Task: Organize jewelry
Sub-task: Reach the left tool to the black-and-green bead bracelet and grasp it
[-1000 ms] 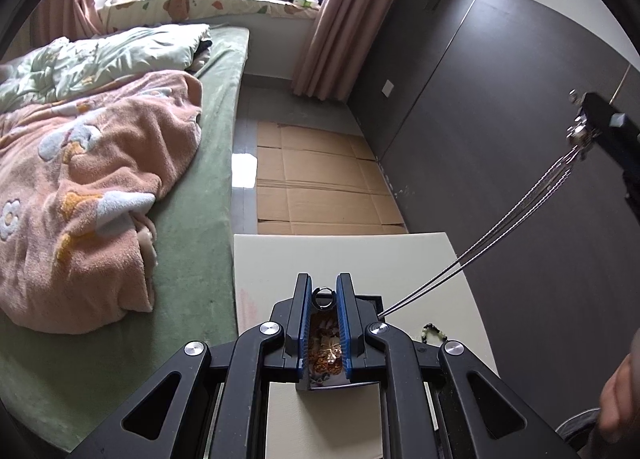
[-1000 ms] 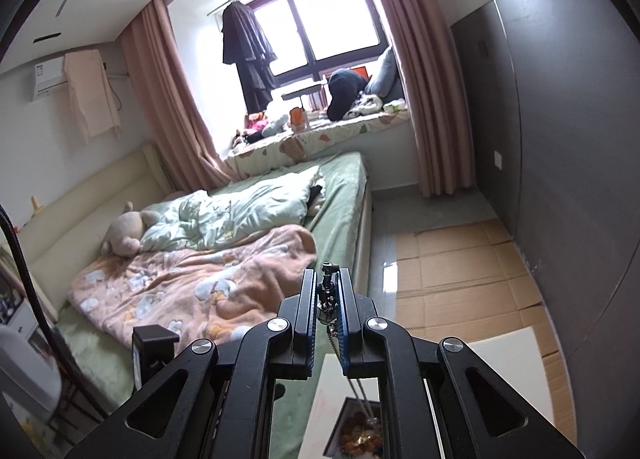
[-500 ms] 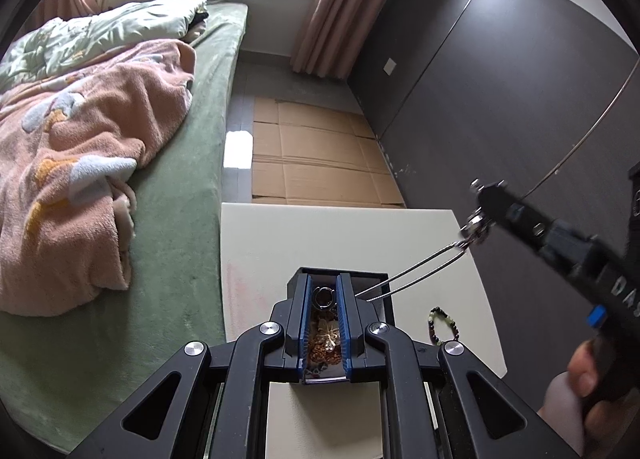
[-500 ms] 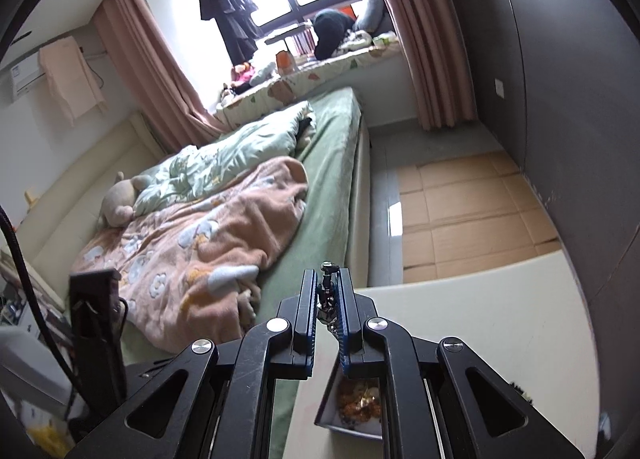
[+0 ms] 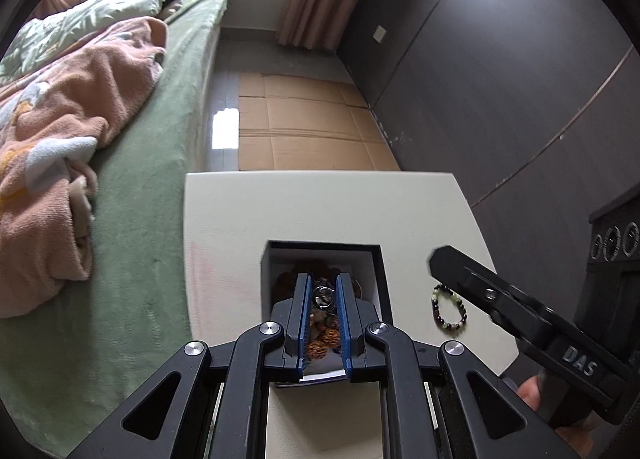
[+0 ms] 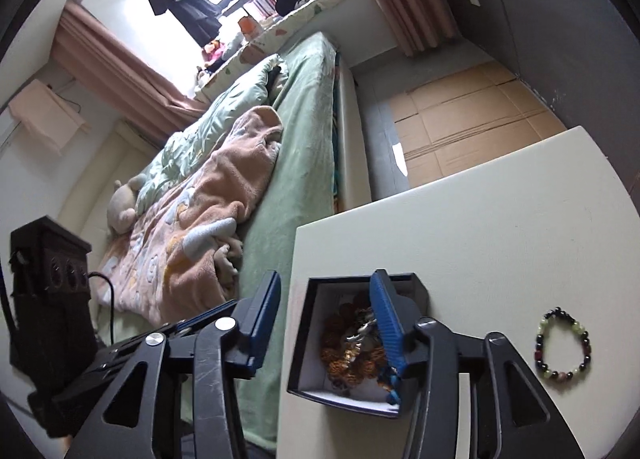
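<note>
- Two grippers work over a small dark box (image 5: 382, 271) with a white lining that sits on a cream table (image 5: 320, 211), near the table edge next to the green bed (image 5: 152, 243)
- Left gripper (image 5: 323, 295) hangs just above the box, its blue pads nearly pressed together and pinching a silver ring (image 5: 322, 295) between the fingertips; the ring sits directly over the heap of jewelry inside the box
- Under and behind the ring, amber and gold-coloured pieces (image 6: 348, 355) fill the bottom of the box; I cannot tell whether the ring touches them
- Right gripper (image 6: 326, 287) has just been opening and its jaws now stand spread: one blue pad (image 6: 386, 311) is over the box interior, the other (image 6: 266, 299) is outside the box on the bed side, beyond the table edge
- Nothing is pressed between the right pads; a silver chain (image 6: 362, 329) lies bunched on the heap just beside the inner pad, and whether it still touches that pad is not clear
- One beaded bracelet (image 6: 564, 347) of dark and pale green beads lies flat on the bare table, apart from the box, on the wardrobe side
- From the left wrist view, the right gripper's black body crosses just above the bracelet (image 5: 450, 309)
- Flattened cardboard (image 5: 308, 127) covers the floor beyond the table
</note>
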Tool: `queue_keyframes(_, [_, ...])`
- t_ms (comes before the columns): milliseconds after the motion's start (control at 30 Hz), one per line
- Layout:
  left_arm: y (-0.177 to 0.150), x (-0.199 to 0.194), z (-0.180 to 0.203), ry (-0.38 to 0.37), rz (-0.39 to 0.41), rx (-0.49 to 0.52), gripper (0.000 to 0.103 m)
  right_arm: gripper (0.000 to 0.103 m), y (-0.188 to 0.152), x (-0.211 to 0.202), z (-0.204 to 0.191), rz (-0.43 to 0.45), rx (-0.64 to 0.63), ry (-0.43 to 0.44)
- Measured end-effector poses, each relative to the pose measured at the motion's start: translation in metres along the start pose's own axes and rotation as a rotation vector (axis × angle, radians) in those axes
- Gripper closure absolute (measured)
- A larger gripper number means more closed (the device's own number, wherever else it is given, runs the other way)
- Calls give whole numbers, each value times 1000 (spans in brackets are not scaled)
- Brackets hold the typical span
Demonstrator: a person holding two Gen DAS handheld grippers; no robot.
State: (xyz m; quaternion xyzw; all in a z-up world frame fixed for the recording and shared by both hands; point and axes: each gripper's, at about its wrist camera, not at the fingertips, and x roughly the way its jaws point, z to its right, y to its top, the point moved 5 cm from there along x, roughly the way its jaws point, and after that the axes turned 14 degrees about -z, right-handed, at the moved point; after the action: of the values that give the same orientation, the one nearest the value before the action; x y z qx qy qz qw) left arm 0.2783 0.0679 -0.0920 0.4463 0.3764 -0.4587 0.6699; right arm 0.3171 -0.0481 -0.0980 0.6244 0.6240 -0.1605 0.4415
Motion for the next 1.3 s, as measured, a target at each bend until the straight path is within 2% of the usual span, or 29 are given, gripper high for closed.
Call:
queue_keyframes(200, [1,28,17,17,-63,44,89,54,-27,-31,39,64,82,-20])
queue_keyframes(300, [0,42,18,48,-117,37,77,54,-40,-45,67,92,134,-16])
queue_keyframes(367, [-1,46,20,45,-115,28,65,54,-45,-54,84,107,163,-18])
queue_keyframes(433, [-3,50,25,56,-114,30,62,54,-50,-64,104,124,184,-34])
queue_keyframes(567, [-7,59,43,57,-137,57,62,54,-55,-78,140,149,242,-40])
queue_keyframes(700, [-10,64,69,59,-145,96,62,54,-62,-81,167,135,285,-62])
queue_keyframes(1067, [-13,96,130,68,-185,178,62,54,-79,-85,206,107,366,-32])
queue_keyframes(1300, [-12,127,141,98,-228,174,63,54,-81,-85,216,100,378,-22])
